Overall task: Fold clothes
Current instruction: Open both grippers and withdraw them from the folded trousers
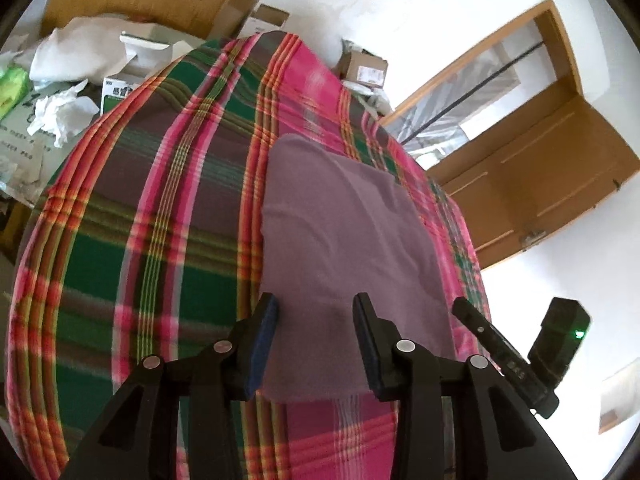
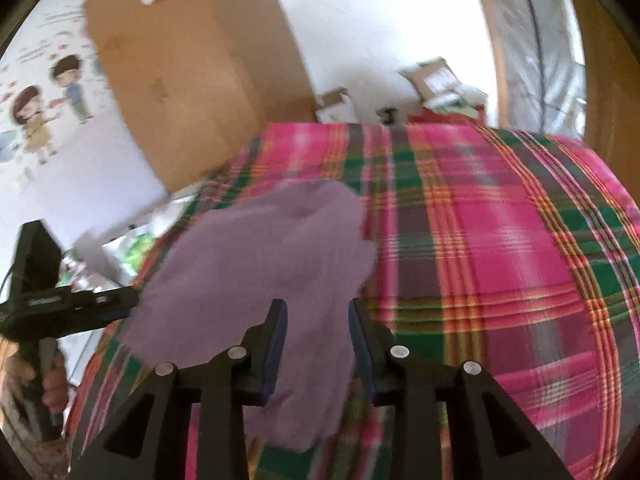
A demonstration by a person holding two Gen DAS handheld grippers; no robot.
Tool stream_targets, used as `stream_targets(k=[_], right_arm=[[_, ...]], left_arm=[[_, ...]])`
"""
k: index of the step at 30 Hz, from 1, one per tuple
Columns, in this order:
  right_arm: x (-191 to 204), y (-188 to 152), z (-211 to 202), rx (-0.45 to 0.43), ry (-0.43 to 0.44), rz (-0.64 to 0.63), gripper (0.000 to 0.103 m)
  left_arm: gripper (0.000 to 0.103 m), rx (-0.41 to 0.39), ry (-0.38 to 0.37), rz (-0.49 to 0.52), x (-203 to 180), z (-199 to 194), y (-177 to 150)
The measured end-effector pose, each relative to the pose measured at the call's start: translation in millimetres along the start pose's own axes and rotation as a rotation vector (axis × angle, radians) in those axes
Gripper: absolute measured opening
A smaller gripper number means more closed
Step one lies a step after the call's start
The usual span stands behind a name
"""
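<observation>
A purple garment lies folded into a flat rectangle on the plaid bedspread. My left gripper hovers open over the garment's near end, with nothing between its fingers. In the right wrist view the same purple garment lies on the plaid bedspread, and my right gripper stands open above its near edge, empty too. The right gripper's body shows at the right of the left wrist view. A hand holds the left gripper's handle at the left of the right wrist view.
Crumpled paper and boxes pile up beyond the bed's far left side. A large cardboard box leans against the wall. Small cartons sit past the bed's far end. A wooden door stands open on the right.
</observation>
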State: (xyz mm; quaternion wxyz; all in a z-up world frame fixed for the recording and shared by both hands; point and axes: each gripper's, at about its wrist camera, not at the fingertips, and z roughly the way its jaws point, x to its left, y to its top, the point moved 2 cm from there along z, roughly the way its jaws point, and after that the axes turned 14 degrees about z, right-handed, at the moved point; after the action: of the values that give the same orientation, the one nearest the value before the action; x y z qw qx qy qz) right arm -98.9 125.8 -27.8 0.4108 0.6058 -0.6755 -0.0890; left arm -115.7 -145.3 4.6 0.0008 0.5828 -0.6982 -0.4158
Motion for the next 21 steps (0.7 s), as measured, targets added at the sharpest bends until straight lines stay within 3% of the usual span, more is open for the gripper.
stream_targets(k=[3,6,8,17,21], right_arm=[[12,-15,-2,0.029,0.037,-0.056,0.028],[10,-30,3,0.065,-0.007,-0.082,0.024],[7,-34,4,0.062,-0.037,-0.095,0.017],[-4,-38,-3,0.068,-0.057,-0.064,0.013],[3,-43,-9,0.060,-0.105,-0.078,0.013]], left_arm=[[0.040,0.014,0.028,0.012,-2,3,-10],[0.040,0.024,0.050,0.018,-1,5,-18],[0.042,0.034,0.067,0.037,0,7,-21],[0.044,0.029,0.065,0.018,9,4,-37],[0.044,0.038,0.105,0.029,3,0,-43]])
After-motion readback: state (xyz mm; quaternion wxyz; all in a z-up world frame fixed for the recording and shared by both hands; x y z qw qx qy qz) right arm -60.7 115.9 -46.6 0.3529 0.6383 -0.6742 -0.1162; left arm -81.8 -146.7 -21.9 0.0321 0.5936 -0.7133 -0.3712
